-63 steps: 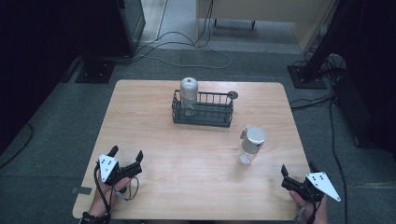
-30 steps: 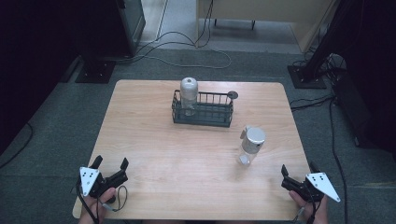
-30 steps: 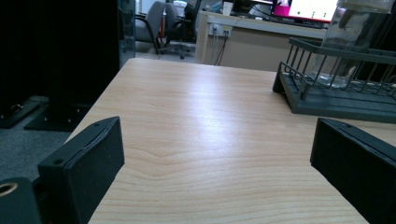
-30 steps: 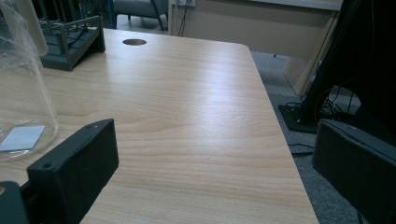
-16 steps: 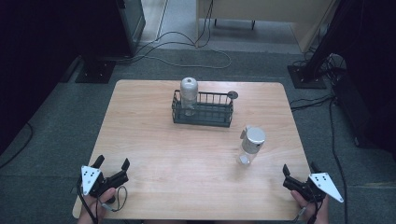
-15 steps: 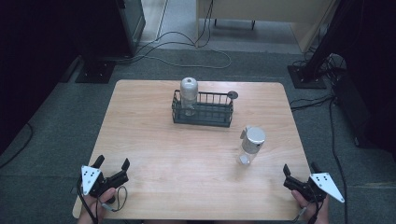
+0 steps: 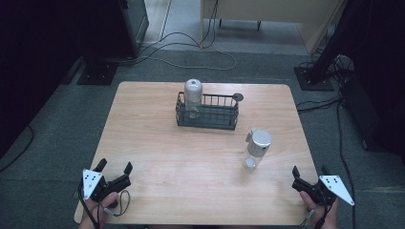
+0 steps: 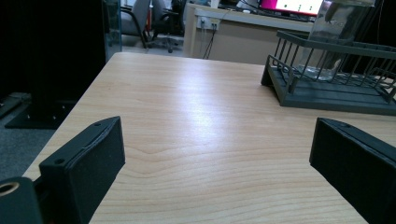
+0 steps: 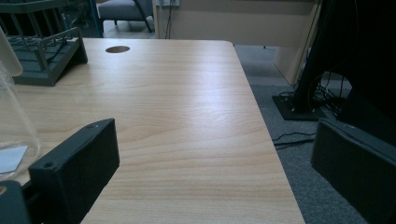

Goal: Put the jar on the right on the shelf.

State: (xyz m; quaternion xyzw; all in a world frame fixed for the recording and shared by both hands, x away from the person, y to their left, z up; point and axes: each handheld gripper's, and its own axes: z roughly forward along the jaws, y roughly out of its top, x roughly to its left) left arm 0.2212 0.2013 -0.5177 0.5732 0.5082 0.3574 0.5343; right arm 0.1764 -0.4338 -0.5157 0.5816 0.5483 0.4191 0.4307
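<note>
Left gripper (image 7: 113, 171) pulled back from its spot of two seconds ago, now at table's near-left corner, jaws spread, holding nothing. Right gripper (image 7: 308, 175) unmoved at near-right corner, jaws spread, empty. Likely a reset before reaching. Loose bottle (image 7: 257, 149) upright just front-right of wire basket (image 7: 207, 110); second bottle (image 7: 192, 98) inside basket's left end. Table (image 7: 157, 143) bare between basket and grippers: open approach. Right gripper overhangs table's right edge.
</note>
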